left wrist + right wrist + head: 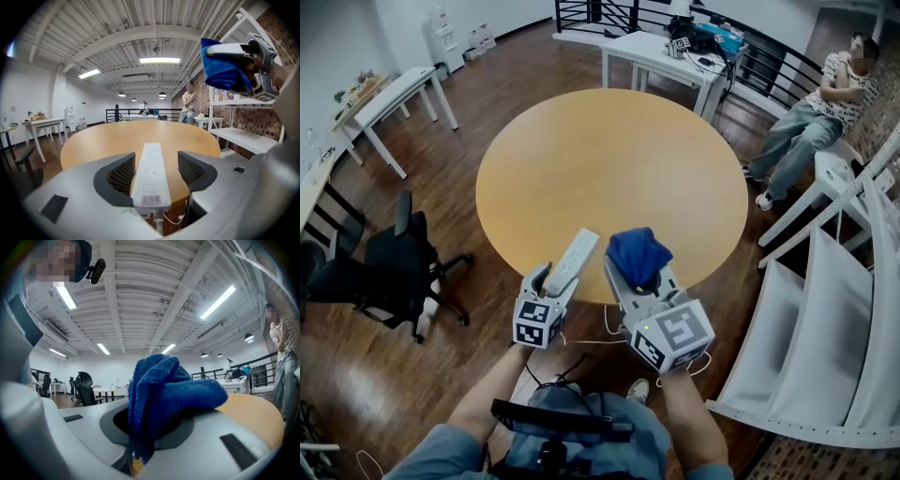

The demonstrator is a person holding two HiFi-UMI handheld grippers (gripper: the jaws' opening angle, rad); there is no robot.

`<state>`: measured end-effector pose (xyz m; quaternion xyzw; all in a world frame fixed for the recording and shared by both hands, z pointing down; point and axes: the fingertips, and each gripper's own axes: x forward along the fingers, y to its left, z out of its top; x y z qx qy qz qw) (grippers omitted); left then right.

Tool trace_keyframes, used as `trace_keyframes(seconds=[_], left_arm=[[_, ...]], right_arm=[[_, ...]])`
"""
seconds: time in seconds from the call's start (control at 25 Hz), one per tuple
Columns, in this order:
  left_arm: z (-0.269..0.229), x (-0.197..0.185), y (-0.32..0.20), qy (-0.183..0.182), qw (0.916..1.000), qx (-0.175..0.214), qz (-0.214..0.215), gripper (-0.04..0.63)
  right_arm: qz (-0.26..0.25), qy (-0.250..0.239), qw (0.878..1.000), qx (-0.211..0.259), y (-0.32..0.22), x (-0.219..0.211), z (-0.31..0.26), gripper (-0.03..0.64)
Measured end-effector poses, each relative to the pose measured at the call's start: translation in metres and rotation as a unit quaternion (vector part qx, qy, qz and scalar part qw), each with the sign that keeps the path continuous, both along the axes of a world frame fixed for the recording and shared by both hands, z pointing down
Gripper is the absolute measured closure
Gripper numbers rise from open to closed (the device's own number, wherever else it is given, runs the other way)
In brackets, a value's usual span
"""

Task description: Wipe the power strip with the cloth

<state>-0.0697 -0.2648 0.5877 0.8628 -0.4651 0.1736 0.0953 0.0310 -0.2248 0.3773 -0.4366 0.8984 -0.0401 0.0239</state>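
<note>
The power strip (575,260) lies at the desk's (609,169) near edge, long axis pointing away from me, between my left gripper's (555,281) wide, unclamped fingers; just right, my right gripper's (642,277) fingers pinch the blue cloth (637,253), well placed, I judge, to sweep leftward.

one power strip (574,261). one blue cloth (639,251). two grippers: left gripper (555,279) and right gripper (637,272). one round table (609,159). two white tables in plain sight, far table (661,45) and side table (394,92). one black chair (394,255). one seated person (811,117). one railing (609,14). one white shelf unit (825,319). several ceiling lamps (159,60), too blurred to count surely.
</note>
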Motion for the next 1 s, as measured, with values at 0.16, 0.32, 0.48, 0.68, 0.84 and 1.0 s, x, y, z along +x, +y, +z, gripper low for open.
trace_keyframes(seconds=[0.16,0.32,0.48,0.68,0.84,1.0], left_arm=[[0.032,-0.01,-0.008,-0.022,0.9992,-0.026,-0.021,0.273],[0.055,-0.006,-0.011,-0.033,0.998,-0.048,-0.026,0.268],[0.062,-0.003,-0.014,-0.036,0.9975,-0.044,-0.041,0.267],[0.061,-0.004,-0.016,-0.052,0.9972,-0.027,-0.046,0.267],[0.061,-0.005,-0.019,-0.055,0.9968,-0.045,-0.036,0.296],[0.061,-0.007,-0.013,-0.06,0.9958,-0.062,-0.031,0.301]], right_arm=[[0.0,0.003,1.0,-0.009,-0.004,-0.006,0.006,0.555],[0.005,0.009,1.0,-0.015,-0.009,-0.001,0.011,0.555],[0.011,0.013,1.0,-0.021,-0.013,0.005,0.012,0.555],[0.013,0.012,0.999,-0.029,-0.015,0.01,0.015,0.555],[0.005,0.012,1.0,-0.028,-0.015,0.006,0.014,0.555],[0.003,0.011,1.0,-0.028,-0.009,0.007,0.013,0.555]])
